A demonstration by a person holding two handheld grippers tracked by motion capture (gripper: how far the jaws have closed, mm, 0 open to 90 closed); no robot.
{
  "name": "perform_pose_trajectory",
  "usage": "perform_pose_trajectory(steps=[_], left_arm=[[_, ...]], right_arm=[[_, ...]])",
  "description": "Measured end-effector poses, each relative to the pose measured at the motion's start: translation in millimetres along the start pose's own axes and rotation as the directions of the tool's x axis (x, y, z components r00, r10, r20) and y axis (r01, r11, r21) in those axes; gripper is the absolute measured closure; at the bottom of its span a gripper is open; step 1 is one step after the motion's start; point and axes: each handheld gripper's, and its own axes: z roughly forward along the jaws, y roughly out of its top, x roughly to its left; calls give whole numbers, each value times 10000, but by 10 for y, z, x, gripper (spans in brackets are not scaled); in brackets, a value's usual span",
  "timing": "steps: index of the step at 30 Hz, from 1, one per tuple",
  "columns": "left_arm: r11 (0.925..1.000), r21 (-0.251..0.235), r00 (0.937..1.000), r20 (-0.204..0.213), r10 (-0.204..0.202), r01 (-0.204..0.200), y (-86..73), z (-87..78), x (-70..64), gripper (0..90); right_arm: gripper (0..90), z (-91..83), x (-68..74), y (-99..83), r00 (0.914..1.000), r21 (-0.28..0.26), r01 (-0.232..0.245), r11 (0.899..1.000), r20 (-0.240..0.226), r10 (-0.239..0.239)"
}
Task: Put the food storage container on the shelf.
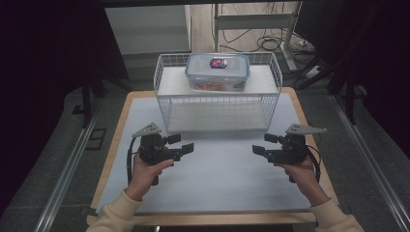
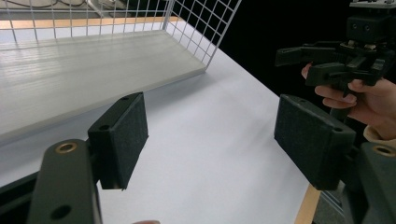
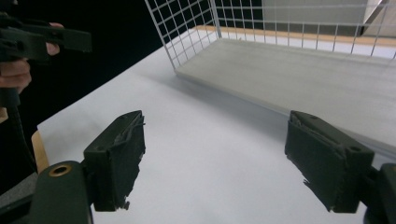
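The lidded plastic food container [image 1: 217, 71] sits on the upper shelf of the white wire rack [image 1: 168, 104] at the table's far side, long axis crosswise. Both claws, left claw [image 1: 184, 144] and right claw [image 1: 261, 144], hover open and empty above the table [image 1: 217, 174], pointing inward; the container lies ahead and higher, midway between them.

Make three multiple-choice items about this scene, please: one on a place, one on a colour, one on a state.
1. Where is the plastic box?
A. on the wire rack's top shelf
B. on the white mat
C. in the left tongs

2. What colour is the box's lid rim?
A. red
B. blue
C. green

3. How are the left tongs and right tongs?
A. both shut
B. one open
C. both open, holding nothing

Answers:
1 A: it sits on the upper shelf.
2 B: the rim looks blue in the high view.
3 C: each gripper view shows jaws apart over bare mat.
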Motion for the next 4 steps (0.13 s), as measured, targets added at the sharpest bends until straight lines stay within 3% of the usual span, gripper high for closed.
perform_pose_trajectory(steps=[4], left_arm=[[9999,117,10000,-19,48,-48,-44,14,13,244]], right_arm=[[159,-35,2,-35,9997,-114,221,9997,124,-219]])
